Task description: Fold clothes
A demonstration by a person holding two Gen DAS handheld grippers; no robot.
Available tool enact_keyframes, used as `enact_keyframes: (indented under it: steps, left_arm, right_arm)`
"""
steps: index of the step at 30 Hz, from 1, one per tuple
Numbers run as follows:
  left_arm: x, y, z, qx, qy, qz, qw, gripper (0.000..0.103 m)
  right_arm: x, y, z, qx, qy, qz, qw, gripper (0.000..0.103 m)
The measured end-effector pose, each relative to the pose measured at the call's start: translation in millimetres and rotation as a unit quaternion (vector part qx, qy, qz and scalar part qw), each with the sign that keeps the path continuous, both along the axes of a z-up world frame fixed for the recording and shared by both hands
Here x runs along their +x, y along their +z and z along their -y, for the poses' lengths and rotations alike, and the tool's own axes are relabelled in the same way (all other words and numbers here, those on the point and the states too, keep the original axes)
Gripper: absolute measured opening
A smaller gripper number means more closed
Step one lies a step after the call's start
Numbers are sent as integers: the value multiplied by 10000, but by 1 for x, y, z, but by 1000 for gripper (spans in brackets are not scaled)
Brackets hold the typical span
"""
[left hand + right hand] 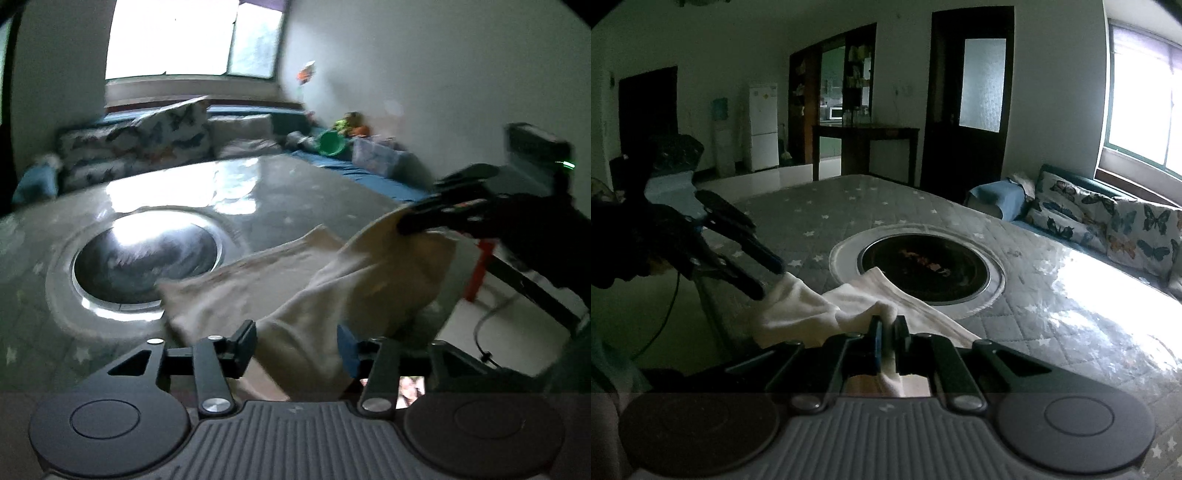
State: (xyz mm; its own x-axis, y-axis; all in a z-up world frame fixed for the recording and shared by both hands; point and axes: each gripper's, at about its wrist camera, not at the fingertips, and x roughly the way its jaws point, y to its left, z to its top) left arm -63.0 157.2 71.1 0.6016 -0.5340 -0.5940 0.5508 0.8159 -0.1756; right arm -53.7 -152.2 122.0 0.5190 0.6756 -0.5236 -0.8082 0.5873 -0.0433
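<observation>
Your right claw (889, 345) is clamped on a fold of the white garment (827, 308), which lies bunched at the near edge of the table (1052, 306), partly over its round dark inset (925, 267). Your left claw (297, 345) stands apart around the cloth, pressing nothing. Next, regrip an edge and spread it flat. A butterfly-print cushion (1137, 229) sits beneath the window (1145, 92).

White cloth (820, 306) (in right tool (888, 345))
</observation>
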Motion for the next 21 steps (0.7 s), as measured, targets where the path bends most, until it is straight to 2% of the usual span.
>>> enact_keyframes:
  steps: [2, 6, 8, 10, 14, 15, 17, 21]
  left_arm:
    - [9, -9, -4, -92, 208, -230, 9995, 64]
    - [23, -23, -11, -245, 356, -532, 9976, 70]
    - [28, -28, -13, -359, 351, -630, 9967, 69]
    - [30, -28, -12, -433, 270, -552, 9972, 67]
    - [30, -29, -5, -423, -21, -333, 9985, 25]
    - [29, -28, -3, -372, -50, -249, 9990, 19]
    - [27, -24, 1, -209, -15, -1, 9998, 14]
    - [30, -10, 0, -57, 184, 522, 9984, 12]
  right_arm:
    - [-2, 0, 0, 0, 17, 22, 10000, 5]
    - [-3, 1, -2, 0, 33, 39, 10000, 5]
    - [-3, 1, -3, -1, 45, 34, 10000, 5]
    - [-2, 2, -4, -14, 52, 36, 10000, 5]
    - [4, 1, -7, -47, 48, 52, 10000, 5]
    - [6, 1, -7, -63, 40, 56, 10000, 5]
    - [12, 1, -9, -102, 19, 71, 9999, 5]
    - [29, -1, -14, -122, -88, 144, 9998, 5]
